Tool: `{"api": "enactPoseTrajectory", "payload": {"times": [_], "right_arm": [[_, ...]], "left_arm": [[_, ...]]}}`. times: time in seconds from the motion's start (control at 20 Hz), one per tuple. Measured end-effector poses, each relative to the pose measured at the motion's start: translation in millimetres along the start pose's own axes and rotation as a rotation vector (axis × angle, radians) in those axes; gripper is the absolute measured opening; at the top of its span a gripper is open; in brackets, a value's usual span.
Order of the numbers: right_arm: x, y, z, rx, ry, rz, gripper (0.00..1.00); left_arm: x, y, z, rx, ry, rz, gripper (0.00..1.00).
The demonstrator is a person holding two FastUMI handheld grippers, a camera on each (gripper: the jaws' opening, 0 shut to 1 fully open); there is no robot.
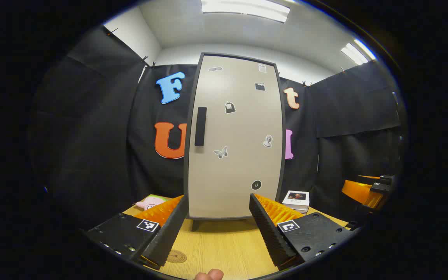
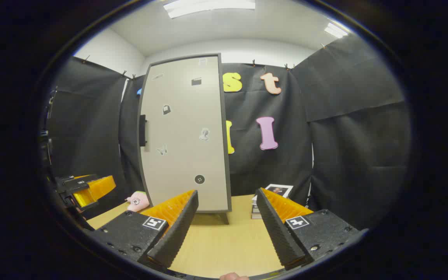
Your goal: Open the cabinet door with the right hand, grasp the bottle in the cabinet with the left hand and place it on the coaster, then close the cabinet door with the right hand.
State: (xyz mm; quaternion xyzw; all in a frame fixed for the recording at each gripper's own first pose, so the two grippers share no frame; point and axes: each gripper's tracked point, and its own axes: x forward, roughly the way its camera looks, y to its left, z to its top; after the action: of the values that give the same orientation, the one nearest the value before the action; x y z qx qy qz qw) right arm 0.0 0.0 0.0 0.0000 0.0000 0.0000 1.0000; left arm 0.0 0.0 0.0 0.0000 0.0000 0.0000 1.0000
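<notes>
- The left gripper (image 1: 216,229) is seen spread wide, nothing between its fingers; it is held above the table (image 1: 224,245) and touches nothing.
- The right gripper (image 2: 226,225) is likewise spread wide and unloaded, held clear of the tabletop.
- The inner faces of the fingers are ribbed; the outer blocks are flat, each marked with a square printed tag.
- The left gripper is pointed nearly straight at the cabinet door (image 1: 233,136). The right gripper is pointed past the door's right edge, toward the gap between the cabinet and a stack of books (image 2: 274,192).
- Each gripper is also recorded at the edge of the other's view, well off to the side.
- The cabinet door is shut: a tall, smooth, pale panel in a dark frame, dotted with small stickers. A dark upright handle (image 1: 200,126) is fixed near its left edge.
- The bottle is not visible behind the closed door; its position cannot be told.
- The coaster (image 1: 176,256), a thin round tan disc with a printed ring, lies flat on the wood-grain table in front of the cabinet, just beside the left gripper's left finger.
- A pink plush toy (image 2: 137,200) rests on the table left of the cabinet.
- A fingertip (image 1: 208,275) of the holding hand is noted at the bottom edge of the left gripper view.
</notes>
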Motion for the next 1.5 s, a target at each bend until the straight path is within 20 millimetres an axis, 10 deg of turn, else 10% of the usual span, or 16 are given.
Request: {"api": "enactPoseTrajectory", "payload": {"times": [0.9,1.2,1.5], "right_arm": [[6,5,2,0.026,-0.009,0.006,0.97],[41,41,18,-0.028,0.001,0.109,0.96],[106,124,47,-0.025,0.038,0.32,0.97]], "left_arm": [[0,-2,6,0.035,-0.025,0.001,0.95],[-6,-3,4,0.038,-0.018,0.004,0.95],[-21,-1,1,0.055,-0.023,0.021,0.95]]}}
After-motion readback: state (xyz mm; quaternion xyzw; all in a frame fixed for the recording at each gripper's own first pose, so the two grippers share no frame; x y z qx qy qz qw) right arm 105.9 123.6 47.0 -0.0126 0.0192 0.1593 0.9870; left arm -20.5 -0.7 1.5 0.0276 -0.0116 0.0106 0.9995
